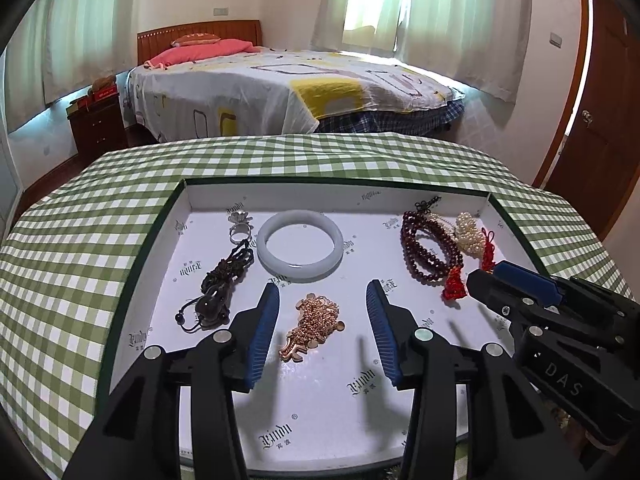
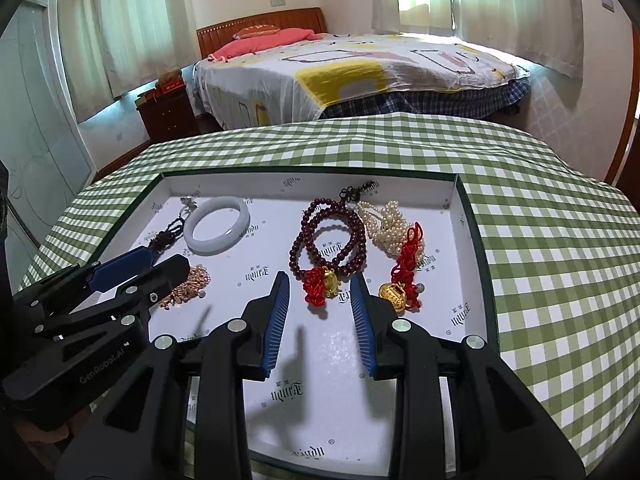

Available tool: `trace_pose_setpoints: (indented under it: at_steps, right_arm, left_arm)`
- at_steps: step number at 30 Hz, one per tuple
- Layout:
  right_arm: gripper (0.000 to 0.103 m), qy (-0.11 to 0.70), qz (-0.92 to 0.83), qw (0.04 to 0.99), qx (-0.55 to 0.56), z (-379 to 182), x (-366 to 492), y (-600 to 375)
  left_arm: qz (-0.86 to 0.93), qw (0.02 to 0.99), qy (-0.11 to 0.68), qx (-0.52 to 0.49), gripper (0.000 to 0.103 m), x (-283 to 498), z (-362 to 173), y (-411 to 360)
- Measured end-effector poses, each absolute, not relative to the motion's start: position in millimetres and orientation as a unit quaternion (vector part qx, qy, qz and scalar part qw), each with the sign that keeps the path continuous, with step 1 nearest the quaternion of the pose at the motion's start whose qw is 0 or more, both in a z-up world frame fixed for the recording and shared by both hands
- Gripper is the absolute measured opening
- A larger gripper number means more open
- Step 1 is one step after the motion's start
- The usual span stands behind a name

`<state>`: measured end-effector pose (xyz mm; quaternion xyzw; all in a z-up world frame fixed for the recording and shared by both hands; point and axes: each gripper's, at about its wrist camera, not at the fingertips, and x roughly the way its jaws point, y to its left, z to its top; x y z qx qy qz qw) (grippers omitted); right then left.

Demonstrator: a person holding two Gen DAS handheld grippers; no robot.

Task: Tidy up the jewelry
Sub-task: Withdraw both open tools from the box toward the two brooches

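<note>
As it lies, gold necklace diagonal, near-left to far-right

place: home bedroom | evidence: made bed, pink pillow, curtained windows, wooden nightstand

gold chain half hidden behind left tool, tray's near edge cut off

You are holding your left gripper tilted down, with its two blue fingers standing apart and nothing pinched between them; you are holding your right gripper just beside it, tilted down the same way; its blue fingers are standing a bit closer together, gripping nothing.
</note>
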<state>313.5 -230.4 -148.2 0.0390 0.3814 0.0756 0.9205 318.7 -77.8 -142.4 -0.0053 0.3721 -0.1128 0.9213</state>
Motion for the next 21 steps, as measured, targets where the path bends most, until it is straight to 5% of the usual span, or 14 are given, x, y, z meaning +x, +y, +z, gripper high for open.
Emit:
trace_pose_setpoints:
  at_steps: [11, 21]
  right_arm:
    - [0.04, 0.362, 0.067, 0.929, 0.045, -129, 291, -238]
    - [0.042, 0.347, 0.058, 0.935, 0.045, -110, 257, -253]
  left_arm:
    - [-0.102, 0.928, 0.358, 0.004, 0.064, 299, -124, -80]
    - [-0.094, 0.932, 0.349, 0.004, 0.069, 272, -111, -79]
